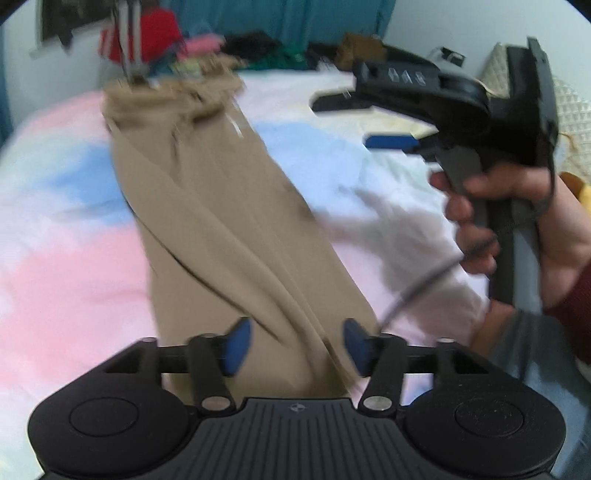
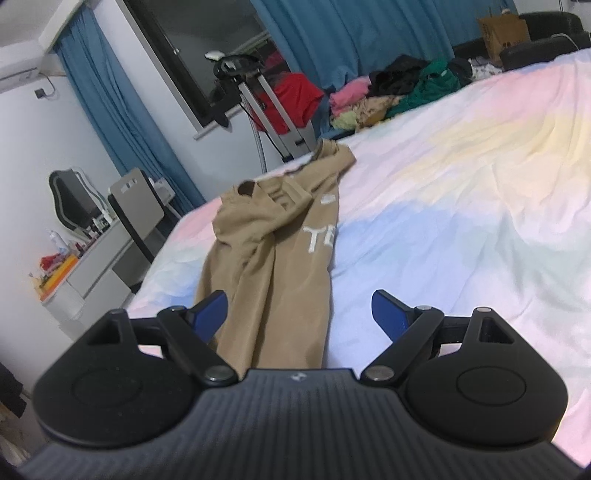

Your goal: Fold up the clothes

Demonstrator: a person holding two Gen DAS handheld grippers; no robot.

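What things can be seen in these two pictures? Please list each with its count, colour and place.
Garment: one, tan, white letters, lying lengthwise on the bed.
Bed sheet: one, pastel pink, blue and yellow.
Clothes pile: several, mixed colours, far end of bed.
Curtains: blue, by the window.
Cardboard box: one, brown, far corner.
Desk: one, grey, beside the bed.
Left gripper: black, blue pads, open over the garment.
Right gripper: same colours, open.
Hand: one, holding the right gripper's handle.

Both cameras are looking low and close along the tan top (image 1: 229, 221) (image 2: 280, 258) lying on the bed (image 1: 66, 258) (image 2: 461, 221).
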